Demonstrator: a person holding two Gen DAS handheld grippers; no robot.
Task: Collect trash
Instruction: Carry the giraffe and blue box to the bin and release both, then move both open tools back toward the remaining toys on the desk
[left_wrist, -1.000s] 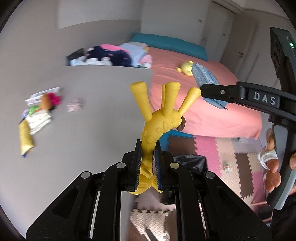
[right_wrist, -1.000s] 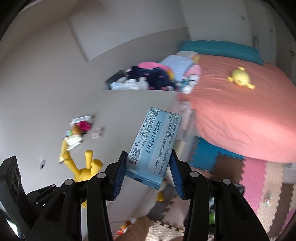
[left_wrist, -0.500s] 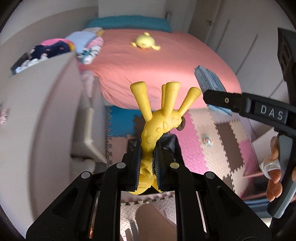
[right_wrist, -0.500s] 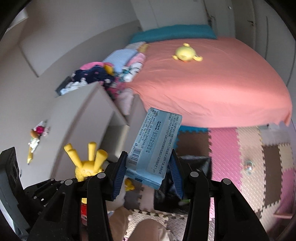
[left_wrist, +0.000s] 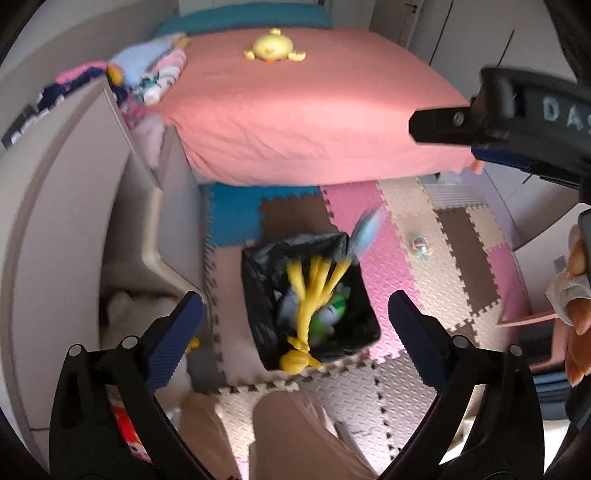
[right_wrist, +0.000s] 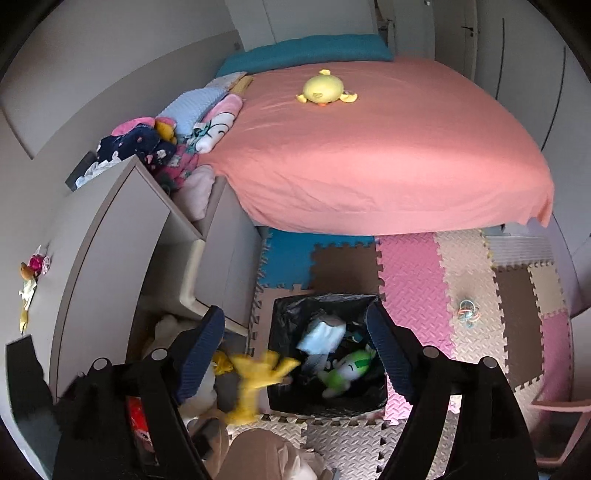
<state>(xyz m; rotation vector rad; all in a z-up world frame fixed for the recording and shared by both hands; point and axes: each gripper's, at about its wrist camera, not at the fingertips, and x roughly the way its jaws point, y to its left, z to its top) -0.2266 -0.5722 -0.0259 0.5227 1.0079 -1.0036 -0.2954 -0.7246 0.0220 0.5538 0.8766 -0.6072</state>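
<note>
My left gripper (left_wrist: 293, 334) hangs over a black-lined bin (left_wrist: 258, 295) on the floor. Its jaws are opening wide and nothing sits between the pads. A yellow rubber toy (left_wrist: 310, 295), blurred, is dropping into the bin, free of the pads. My right gripper (right_wrist: 295, 343) is above the same bin (right_wrist: 284, 321), jaws opening and empty. A light blue packet (right_wrist: 321, 334) falls below it into the bin; in the left wrist view that packet (left_wrist: 364, 230) is a blur at the bin's far rim. The yellow toy (right_wrist: 255, 376) streaks past the bin's left edge.
A green and white toy (right_wrist: 347, 369) lies in the bin. Foam puzzle mats (right_wrist: 413, 280) cover the floor, with a small ring toy (right_wrist: 467, 312) on them. A bed (right_wrist: 369, 147) with a yellow plush (right_wrist: 325, 88) stands behind. A beige cabinet (right_wrist: 103, 258) is at the left.
Both grippers swung from the beige surface to above the bin and tipped downward. Both sets of jaws opened, letting go of the yellow toy and the blue packet, which now fall.
</note>
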